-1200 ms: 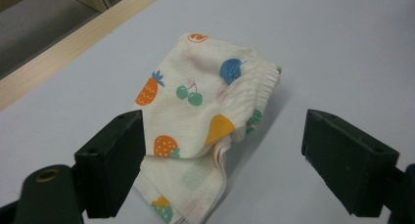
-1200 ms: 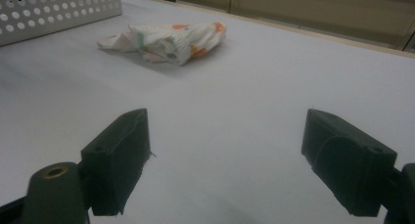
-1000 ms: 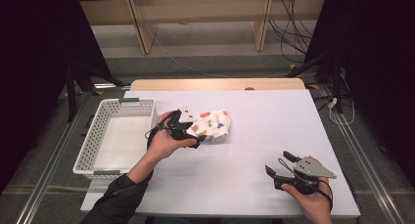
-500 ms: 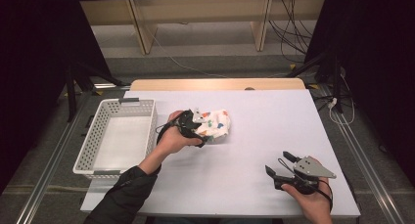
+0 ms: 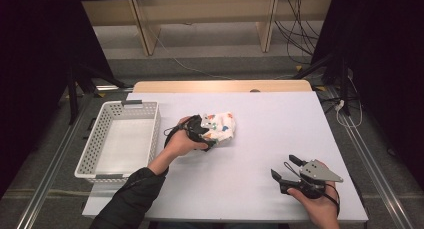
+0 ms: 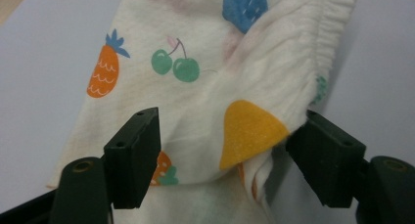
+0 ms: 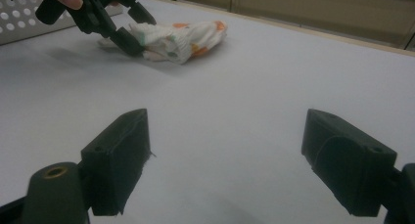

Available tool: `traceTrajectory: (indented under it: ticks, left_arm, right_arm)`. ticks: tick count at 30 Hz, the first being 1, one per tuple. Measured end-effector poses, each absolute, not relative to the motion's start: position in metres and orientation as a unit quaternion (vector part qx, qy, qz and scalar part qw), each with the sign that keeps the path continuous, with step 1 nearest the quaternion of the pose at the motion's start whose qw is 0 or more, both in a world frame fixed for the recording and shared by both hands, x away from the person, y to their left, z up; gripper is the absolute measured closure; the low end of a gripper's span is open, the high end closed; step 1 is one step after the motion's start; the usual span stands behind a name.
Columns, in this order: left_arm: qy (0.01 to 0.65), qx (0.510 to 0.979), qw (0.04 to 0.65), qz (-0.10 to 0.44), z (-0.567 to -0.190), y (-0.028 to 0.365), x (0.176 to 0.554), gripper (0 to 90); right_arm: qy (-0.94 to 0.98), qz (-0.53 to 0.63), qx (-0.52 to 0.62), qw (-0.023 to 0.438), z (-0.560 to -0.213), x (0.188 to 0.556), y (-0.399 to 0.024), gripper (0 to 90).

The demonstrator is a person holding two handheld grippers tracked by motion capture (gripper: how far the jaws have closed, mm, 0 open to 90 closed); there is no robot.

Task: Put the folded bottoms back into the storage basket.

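A: What is noted since a second ago?

B: Left gripper [image 5: 207, 134] is lowered onto the fruit-print cloth [image 5: 220, 126], just right of the basket [image 5: 120, 139]; jaws have just been closing, cloth between, not yet pinched.

A: Meaning?

B: A grasp is judged imminent. Right gripper [image 5: 285, 169] is held open, empty.

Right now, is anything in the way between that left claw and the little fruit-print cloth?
Nothing visible. The left gripper already straddles the fruit-print cloth; its jaws have just been closing, with the fabric bunched between them on the white table.
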State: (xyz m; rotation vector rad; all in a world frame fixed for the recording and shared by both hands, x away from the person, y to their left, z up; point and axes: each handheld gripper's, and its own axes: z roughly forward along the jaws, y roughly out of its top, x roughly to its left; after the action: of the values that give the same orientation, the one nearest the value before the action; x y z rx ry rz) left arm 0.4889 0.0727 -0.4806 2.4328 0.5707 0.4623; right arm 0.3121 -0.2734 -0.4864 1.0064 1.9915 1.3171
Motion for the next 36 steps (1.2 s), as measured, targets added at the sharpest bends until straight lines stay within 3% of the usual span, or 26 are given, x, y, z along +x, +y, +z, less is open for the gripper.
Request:
traceTrajectory:
  ticks: [5,10,15,22,36]
  left_arm:
    - [0.209,0.917,0.3,0.158,-0.48,0.071,0.491,38.7]
    - [0.223,0.918,0.304,0.121,-0.48,0.071,0.495,53.2]
    - [0.231,0.92,0.297,0.107,-0.477,0.068,0.496,59.4]
    - [0.248,0.921,0.275,0.121,-0.475,0.063,0.497,76.5]
    - [0.276,0.899,0.31,0.137,-0.469,0.073,0.489,79.1]
  right_arm:
    - [0.739,0.49,0.375,0.27,-0.487,0.312,-0.273,18.9]
    - [0.739,0.49,0.375,0.269,-0.487,0.312,-0.273,18.9]
    - [0.737,0.494,0.374,0.269,-0.487,0.313,-0.273,18.9]
    - [0.737,0.494,0.374,0.268,-0.487,0.313,-0.273,18.9]
    - [0.74,0.489,0.376,0.267,-0.487,0.313,-0.274,18.9]
